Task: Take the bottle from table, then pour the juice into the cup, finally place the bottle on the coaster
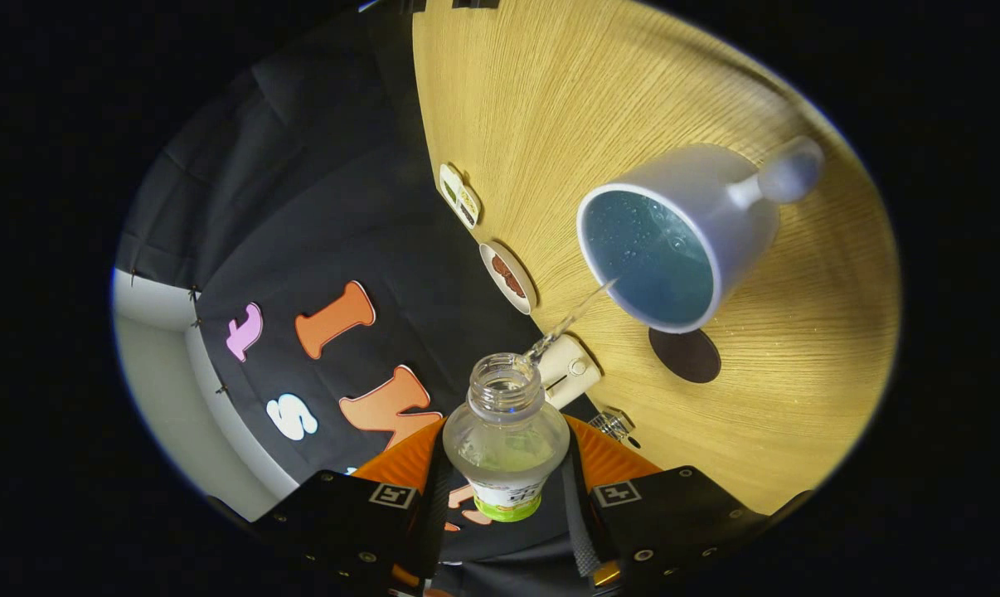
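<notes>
Between hand-held gripper (pixel 507 497) fingers, clamped bottle (pixel 507 439) — base hidden, pouring into cup (pixel 674 240)

White cup (pixel 716 207), perhaps blue inside

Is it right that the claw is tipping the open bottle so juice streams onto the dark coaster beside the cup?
Not quite. The gripper view shows the claw tipping the open bottle, but the stream lands in the cup, not on the dark coaster beside it.
</notes>
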